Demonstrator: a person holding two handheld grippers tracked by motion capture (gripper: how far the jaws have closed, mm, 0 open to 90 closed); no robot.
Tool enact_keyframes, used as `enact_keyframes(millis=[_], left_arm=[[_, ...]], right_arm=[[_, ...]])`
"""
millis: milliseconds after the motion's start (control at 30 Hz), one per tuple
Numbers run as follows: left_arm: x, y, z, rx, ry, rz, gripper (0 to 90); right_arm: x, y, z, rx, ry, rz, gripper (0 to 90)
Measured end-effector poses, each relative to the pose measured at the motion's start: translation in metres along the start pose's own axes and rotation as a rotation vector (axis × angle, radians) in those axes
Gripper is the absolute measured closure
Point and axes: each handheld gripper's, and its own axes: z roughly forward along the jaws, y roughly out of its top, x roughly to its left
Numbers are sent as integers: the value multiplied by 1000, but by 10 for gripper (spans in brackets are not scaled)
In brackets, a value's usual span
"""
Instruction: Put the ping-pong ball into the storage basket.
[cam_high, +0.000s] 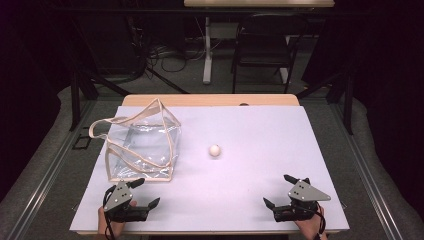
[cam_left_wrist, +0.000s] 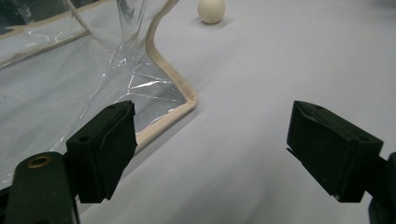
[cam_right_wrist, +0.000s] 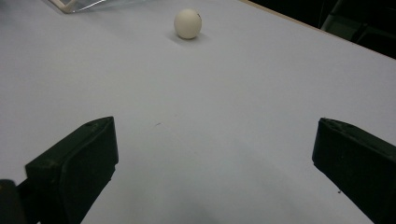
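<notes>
Small white ball (cam_high: 215, 150): mid-desk (cam_high: 260, 130), just right of clear bag (cam_high: 140, 145). Left claw (cam_high: 141, 192) and right claw (cam_high: 280, 190): both wide open, empty, at near edge. Ball ahead, between them; right claw faces it squarely.

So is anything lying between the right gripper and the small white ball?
Nothing visible. The right gripper sits open at the near right edge, and bare white table surface runs from its jaws up to the ball. The clear bag lies off to the left, apart from the ball.
</notes>
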Motion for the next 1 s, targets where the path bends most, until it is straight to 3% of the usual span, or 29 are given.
enact_keyframes(millis=[333,667,1000], left_arm=[[-1,0,1,12,-4,8,160],[-3,2,-1,-13,12,16,160],[-2,1,1,-3,5,14,160]], right_arm=[[3,11,1,22,-13,-1,0],[3,24,9,57,-12,14,2],[2,27,16,91,-2,20,2]])
